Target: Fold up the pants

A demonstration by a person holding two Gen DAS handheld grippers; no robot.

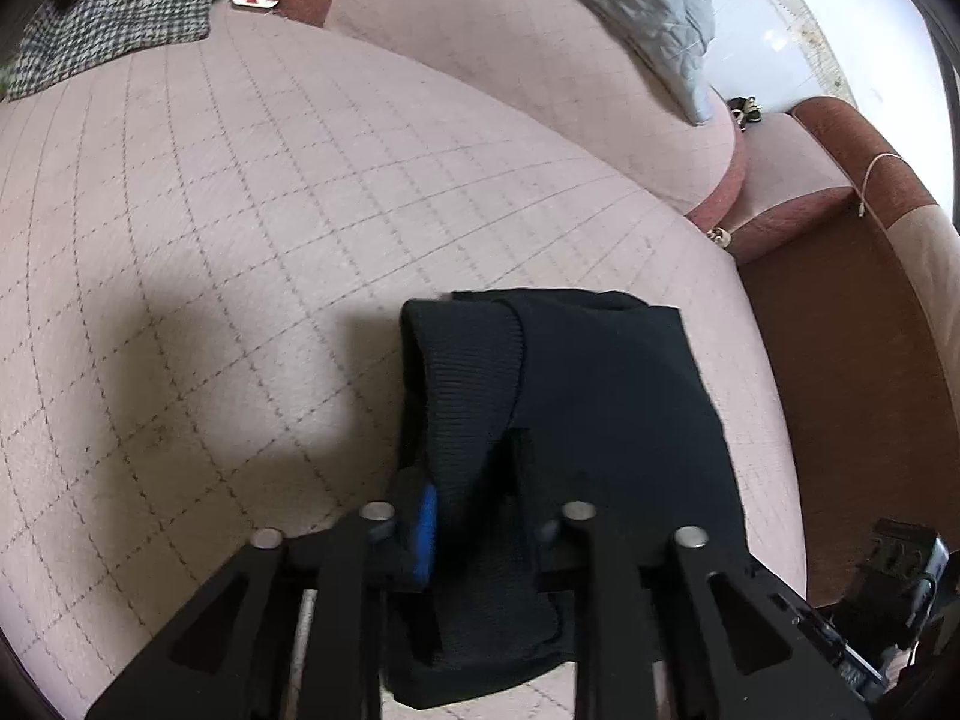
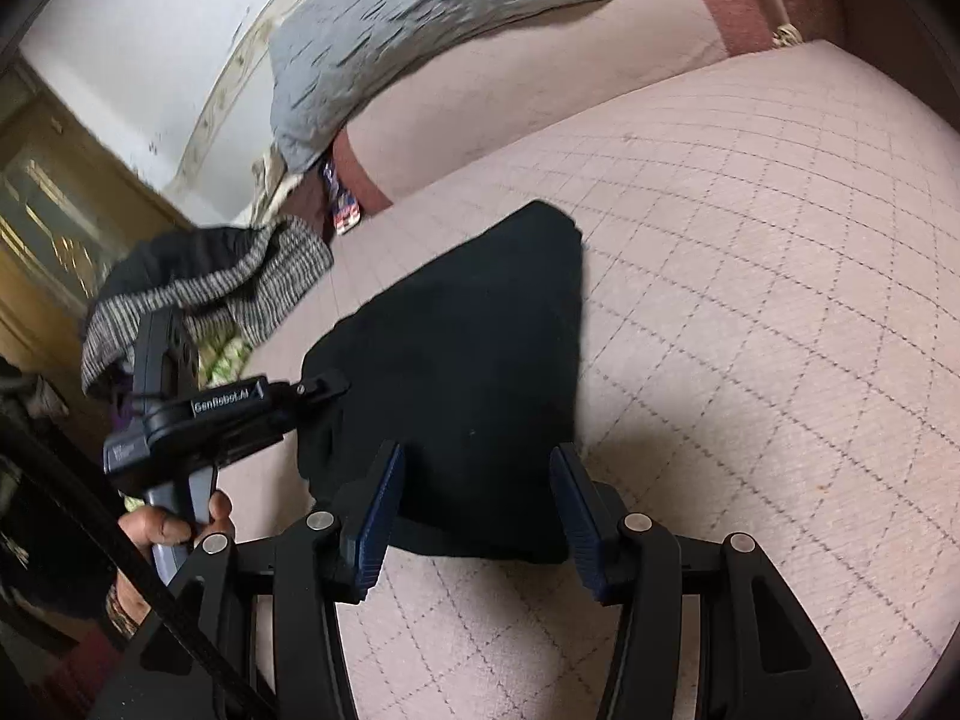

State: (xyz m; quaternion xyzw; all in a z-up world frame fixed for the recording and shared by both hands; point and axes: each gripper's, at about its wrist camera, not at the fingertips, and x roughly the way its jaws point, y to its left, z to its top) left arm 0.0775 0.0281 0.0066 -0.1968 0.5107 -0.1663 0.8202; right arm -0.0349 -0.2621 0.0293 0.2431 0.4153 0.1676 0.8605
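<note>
Pants (image 2: 462, 372) lie folded into a dark bundle on the sofa (image 2: 750, 276), a ribbed band turned over on top toward the backrest. Nearest the pants' front edge, the right gripper (image 2: 474, 510) hovers with its jaws spread, 1 on each side of that edge and holding nothing. At the pants' left edge, the left gripper (image 1: 474, 516) has its jaws pinching a fold of the cloth. To finish well, I would lower that fold flat onto the bundle before releasing, keeping edges aligned. The bundle's long axis seems to run from the grippers toward the backrest. Beyond the pants sits a grey pillow (image 2: 384, 24).
</note>
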